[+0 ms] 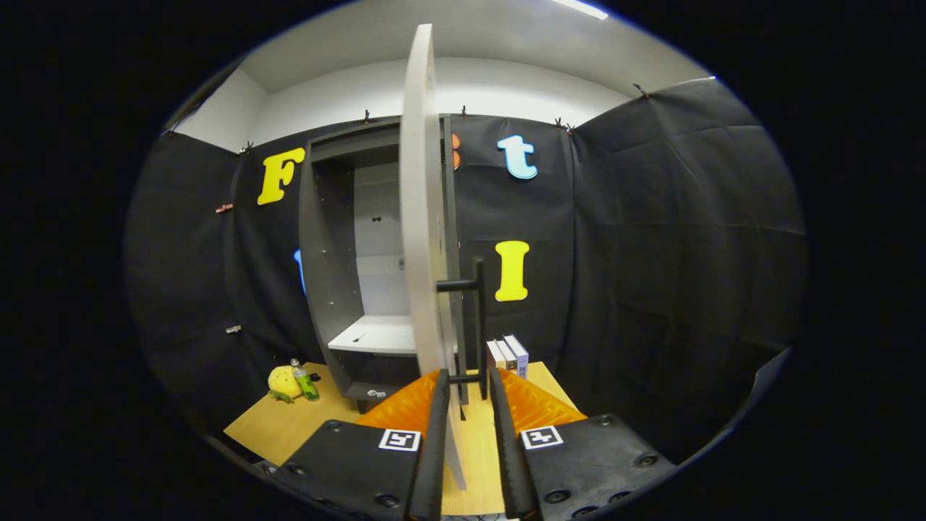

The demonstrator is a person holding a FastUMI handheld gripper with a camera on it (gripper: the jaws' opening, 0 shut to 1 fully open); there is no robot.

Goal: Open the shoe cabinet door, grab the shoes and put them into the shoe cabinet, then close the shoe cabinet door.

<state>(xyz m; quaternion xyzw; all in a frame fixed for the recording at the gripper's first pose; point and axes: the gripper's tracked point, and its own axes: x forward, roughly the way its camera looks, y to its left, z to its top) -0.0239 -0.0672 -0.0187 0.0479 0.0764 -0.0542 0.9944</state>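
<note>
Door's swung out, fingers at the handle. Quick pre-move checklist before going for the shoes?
1. Cabinet door open: ok, it stands edge-on toward the camera and the inside is exposed.
2. Gripper off the handle: cannot tell; the fingers flank the bar's lower end and the door edge, contact unclear.
3. Space on the shelf: ok, only a tiny dark speck lies on it.
4. Shoes located: cannot tell from this view.
5. Clutter away from the opening: ok; the yellow plush toy and green bottle sit left of the cabinet, the books right of it.
</note>
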